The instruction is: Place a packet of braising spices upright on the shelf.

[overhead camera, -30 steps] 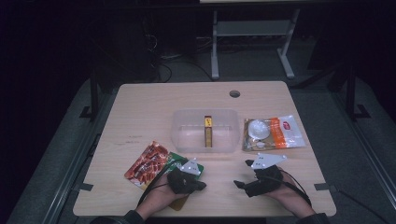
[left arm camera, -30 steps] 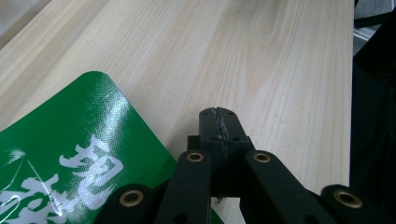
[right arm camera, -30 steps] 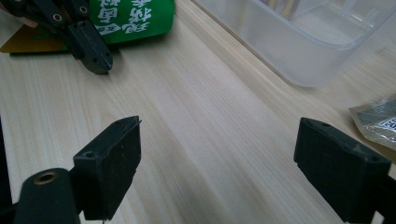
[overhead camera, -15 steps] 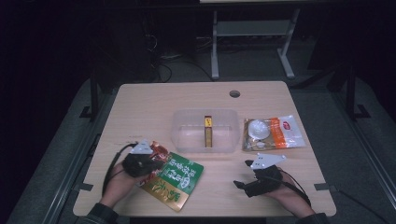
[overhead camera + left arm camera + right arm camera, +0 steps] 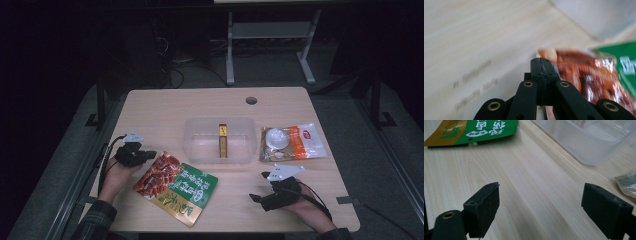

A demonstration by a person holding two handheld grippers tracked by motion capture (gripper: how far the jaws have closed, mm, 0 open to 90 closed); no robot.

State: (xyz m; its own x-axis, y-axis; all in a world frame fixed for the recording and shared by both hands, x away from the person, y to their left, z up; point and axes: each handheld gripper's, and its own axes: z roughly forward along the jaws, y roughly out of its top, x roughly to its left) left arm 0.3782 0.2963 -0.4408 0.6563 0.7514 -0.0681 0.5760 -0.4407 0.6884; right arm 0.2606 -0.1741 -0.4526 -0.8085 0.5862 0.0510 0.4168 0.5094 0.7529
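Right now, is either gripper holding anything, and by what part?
The left gripper has its jaws shut beside the red-and-green snack bag's red end; a pinched edge cannot be told. The right gripper is open, holding nothing.

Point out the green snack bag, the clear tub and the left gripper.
green snack bag [image 5: 192, 187], high view, middle of its green panel
clear tub [image 5: 197, 142], high view, bare left floor
left gripper [image 5: 541, 65], left gripper view, tips of its closed jaws
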